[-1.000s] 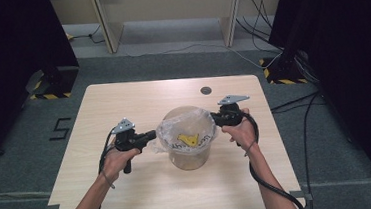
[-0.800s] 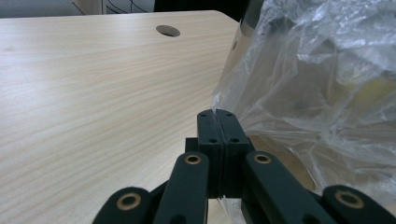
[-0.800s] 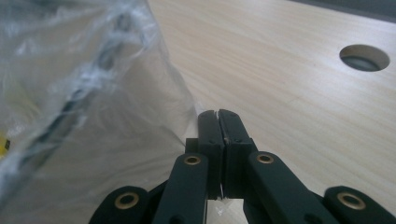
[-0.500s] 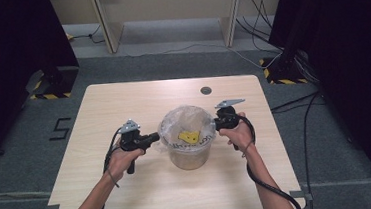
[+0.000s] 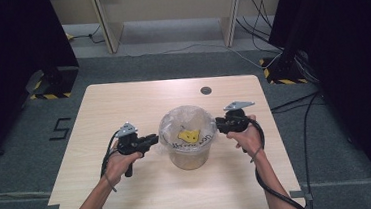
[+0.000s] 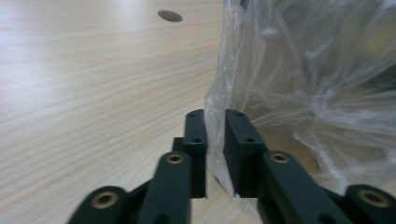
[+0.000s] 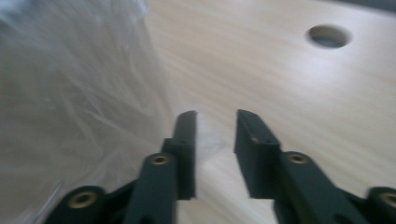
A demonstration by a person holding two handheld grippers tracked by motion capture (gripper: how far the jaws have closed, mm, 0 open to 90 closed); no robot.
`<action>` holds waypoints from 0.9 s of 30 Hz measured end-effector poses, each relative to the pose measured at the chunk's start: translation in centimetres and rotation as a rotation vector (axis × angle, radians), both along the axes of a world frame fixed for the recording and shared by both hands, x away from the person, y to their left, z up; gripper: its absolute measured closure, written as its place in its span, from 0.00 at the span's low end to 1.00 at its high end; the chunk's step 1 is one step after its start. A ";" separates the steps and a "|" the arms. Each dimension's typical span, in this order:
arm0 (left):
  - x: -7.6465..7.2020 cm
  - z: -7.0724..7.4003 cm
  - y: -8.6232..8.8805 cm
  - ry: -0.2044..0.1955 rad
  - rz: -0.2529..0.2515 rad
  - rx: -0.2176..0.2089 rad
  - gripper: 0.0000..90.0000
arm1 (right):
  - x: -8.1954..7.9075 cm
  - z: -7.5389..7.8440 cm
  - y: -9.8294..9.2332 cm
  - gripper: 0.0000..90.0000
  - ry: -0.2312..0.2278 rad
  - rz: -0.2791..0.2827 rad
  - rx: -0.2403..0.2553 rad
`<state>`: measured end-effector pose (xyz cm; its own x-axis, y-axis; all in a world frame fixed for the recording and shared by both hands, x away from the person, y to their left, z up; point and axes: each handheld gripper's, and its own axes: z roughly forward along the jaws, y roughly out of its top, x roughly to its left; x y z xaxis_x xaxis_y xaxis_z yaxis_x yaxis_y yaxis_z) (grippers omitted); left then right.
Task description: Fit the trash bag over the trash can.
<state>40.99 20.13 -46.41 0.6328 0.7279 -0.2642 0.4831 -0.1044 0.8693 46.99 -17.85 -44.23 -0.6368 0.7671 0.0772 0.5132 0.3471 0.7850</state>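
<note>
Your left hand-held gripper (image 6: pixel 215 154) and right hand-held gripper (image 7: pixel 215 154) have just been opening – the clear liner bag (image 5: pixel 175 128) still between the left jaws, the right jaws empty – so it may slip off the bin (image 5: pixel 190 157).

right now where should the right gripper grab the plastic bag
Probably the loose film at the rim of the bag, on the side facing the right gripper, coming in level from that side. There the film stands off the bucket in thin folds that open jaws could pinch.
</note>
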 end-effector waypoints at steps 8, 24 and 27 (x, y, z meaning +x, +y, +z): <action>-3.3 2.0 1.4 -0.078 -0.019 -0.015 0.64 | -5.7 3.6 -1.8 0.59 -0.138 0.091 -0.017; -5.6 0.1 -3.6 -0.141 -0.159 0.138 0.62 | -7.8 0.0 1.3 0.88 -0.182 0.235 -0.244; -5.4 -0.1 -3.9 -0.127 -0.162 0.162 0.83 | -8.2 -0.3 1.3 0.98 -0.192 0.248 -0.270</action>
<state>35.62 16.26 -46.54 0.7650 0.6409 -0.0633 0.3366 -0.3141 0.8877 38.79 -16.53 -44.49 -0.7881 0.5652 -0.2437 0.2417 0.6483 0.7221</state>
